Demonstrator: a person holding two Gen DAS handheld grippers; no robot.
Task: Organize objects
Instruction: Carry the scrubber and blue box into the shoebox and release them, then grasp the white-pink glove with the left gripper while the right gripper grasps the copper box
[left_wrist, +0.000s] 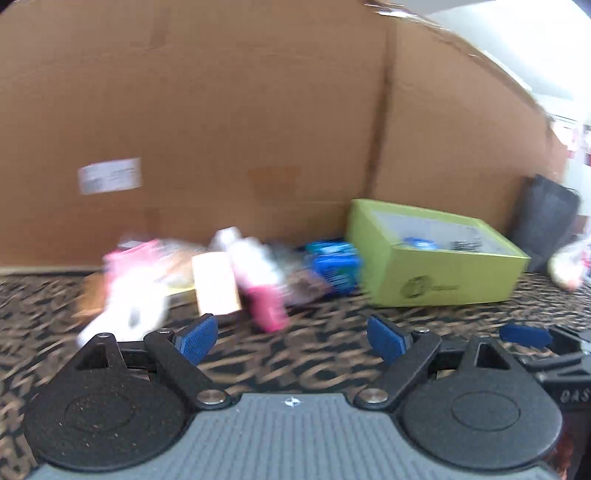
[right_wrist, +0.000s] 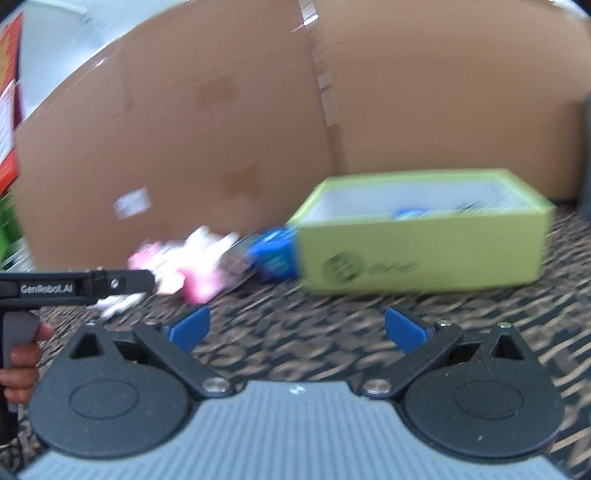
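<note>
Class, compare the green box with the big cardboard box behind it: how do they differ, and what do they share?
The green box is lime coloured; the cardboard box is plain brown. The green box is low and far smaller; the cardboard box towers behind it and fills the background. The green box is open-topped with a few small items inside; the cardboard box shows only its closed side. Both stand on the patterned carpet.

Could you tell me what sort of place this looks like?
Probably an indoor room, perhaps an office or storeroom: a patterned carpet, a big cardboard box standing on it, and a green box beside loose small items.
</note>
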